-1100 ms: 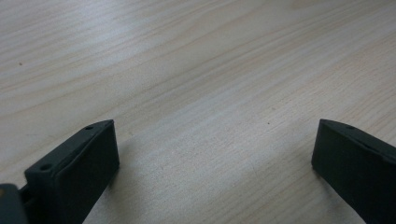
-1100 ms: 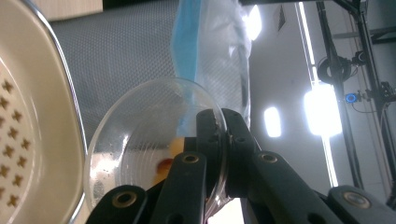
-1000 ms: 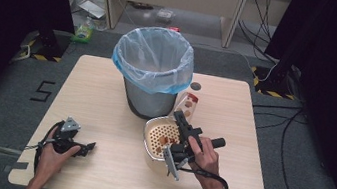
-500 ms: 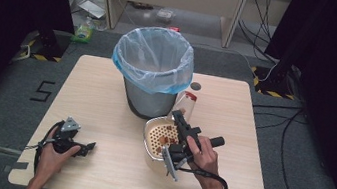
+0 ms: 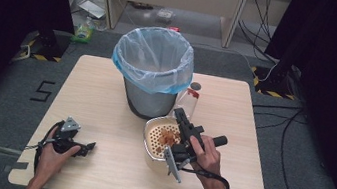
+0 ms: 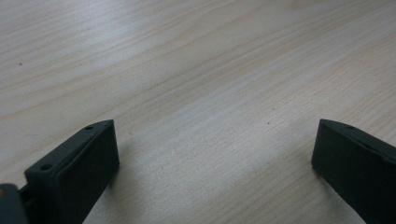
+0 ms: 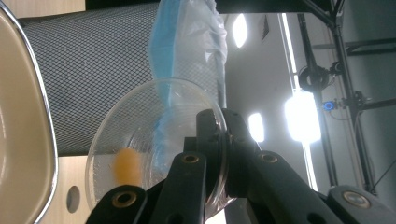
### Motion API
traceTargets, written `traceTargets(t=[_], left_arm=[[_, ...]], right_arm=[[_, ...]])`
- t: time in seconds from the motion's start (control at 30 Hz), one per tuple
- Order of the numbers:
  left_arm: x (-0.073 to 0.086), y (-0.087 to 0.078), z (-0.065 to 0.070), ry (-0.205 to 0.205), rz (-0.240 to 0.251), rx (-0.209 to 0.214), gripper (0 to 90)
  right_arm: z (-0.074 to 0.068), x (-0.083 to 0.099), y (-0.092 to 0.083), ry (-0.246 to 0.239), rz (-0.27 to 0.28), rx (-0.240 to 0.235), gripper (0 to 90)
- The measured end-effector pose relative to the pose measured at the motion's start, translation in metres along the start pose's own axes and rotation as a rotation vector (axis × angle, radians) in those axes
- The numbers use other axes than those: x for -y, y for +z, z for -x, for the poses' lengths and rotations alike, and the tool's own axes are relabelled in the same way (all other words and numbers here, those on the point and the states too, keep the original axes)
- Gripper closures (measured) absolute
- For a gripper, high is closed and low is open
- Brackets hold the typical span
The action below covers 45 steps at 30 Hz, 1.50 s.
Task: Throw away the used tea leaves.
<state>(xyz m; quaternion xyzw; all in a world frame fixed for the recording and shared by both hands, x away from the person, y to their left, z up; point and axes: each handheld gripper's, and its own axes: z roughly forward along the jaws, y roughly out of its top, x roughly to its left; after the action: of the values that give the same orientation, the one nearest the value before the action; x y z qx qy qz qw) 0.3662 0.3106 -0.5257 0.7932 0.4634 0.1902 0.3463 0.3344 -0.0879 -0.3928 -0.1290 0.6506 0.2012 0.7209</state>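
Right hand-held gripper (image 7: 219, 154) pinches clear cup (image 7: 140, 154) rim

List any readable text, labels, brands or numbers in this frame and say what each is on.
"5": dark mark on the grey floor, left of the table.
Red label on the clear container behind the right gripper: too small to read.
Items on the floor beyond the table: too blurred to read.
Nothing readable in the left gripper view or the right gripper view.

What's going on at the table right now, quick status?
Left gripper open, idle on table. Right gripper shut on clear bowl, tipped over strainer pan. Bin directly behind.
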Motion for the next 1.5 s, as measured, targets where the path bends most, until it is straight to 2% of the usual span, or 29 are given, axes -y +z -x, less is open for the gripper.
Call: traceTargets(t=[0.03,0.07,0.13,0.23,0.3,0.37,0.57,0.63,0.7,0.77,0.83,0.87,0.97,1.07,1.2,1.33,1.5], left_arm=[[0.000,0.000,0.000,0.000,0.000,0.000,0.0],[0.000,0.000,0.000,0.000,0.000,0.000,0.0],[0.000,0.000,0.000,0.000,0.001,-0.001,0.0],[0.000,0.000,0.000,0.000,-0.001,-0.001,0.0],[0.000,0.000,0.000,0.000,0.000,0.000,0.0],[0.000,0.000,0.000,0.000,0.001,0.000,0.0],[0.000,0.000,0.000,0.000,0.001,-0.001,0.0],[0.000,0.000,0.000,0.000,0.001,-0.001,0.0],[0.000,0.000,0.000,0.000,0.001,0.000,0.0],[0.000,0.000,0.000,-0.001,0.001,-0.001,0.0],[0.000,0.000,0.000,-0.001,0.001,0.000,0.0],[0.000,0.000,0.000,0.000,0.001,-0.001,0.0],[0.000,0.000,0.000,-0.001,0.001,0.000,0.0],[0.000,0.000,0.000,0.000,0.000,0.000,0.0],[0.000,0.000,0.000,0.000,-0.001,-0.001,0.0],[0.000,0.000,0.000,0.000,-0.001,-0.001,0.0],[0.000,0.000,0.000,-0.001,-0.002,0.000,0.0]], right_arm=[[0.001,-0.002,-0.001,-0.027,0.012,0.004,87.3],[0.001,-0.001,0.000,-0.028,0.011,-0.003,87.3],[-0.002,0.002,0.002,0.001,-0.013,-0.010,87.3],[0.003,0.001,0.001,0.033,-0.002,-0.024,87.2],[0.009,0.004,0.002,0.111,-0.013,-0.039,87.1],[0.014,0.009,0.004,0.234,-0.026,-0.051,87.1],[0.026,0.028,0.008,0.523,-0.065,-0.092,87.0],[0.028,0.034,0.008,0.582,-0.076,-0.089,87.0],[0.031,0.043,0.009,0.683,-0.083,-0.098,87.0],[0.033,0.049,0.010,0.750,-0.090,-0.107,87.0],[0.036,0.059,0.012,0.846,-0.105,-0.110,86.9],[0.036,0.059,0.012,0.846,-0.105,-0.110,86.9],[0.037,0.066,0.016,0.893,-0.122,-0.119,86.9],[0.039,0.075,0.020,0.960,-0.135,-0.125,86.9],[0.044,0.083,0.026,1.025,-0.144,-0.135,86.9],[0.052,0.090,0.031,1.074,-0.148,-0.137,86.8],[0.065,0.097,0.040,1.105,-0.156,-0.133,86.9]])
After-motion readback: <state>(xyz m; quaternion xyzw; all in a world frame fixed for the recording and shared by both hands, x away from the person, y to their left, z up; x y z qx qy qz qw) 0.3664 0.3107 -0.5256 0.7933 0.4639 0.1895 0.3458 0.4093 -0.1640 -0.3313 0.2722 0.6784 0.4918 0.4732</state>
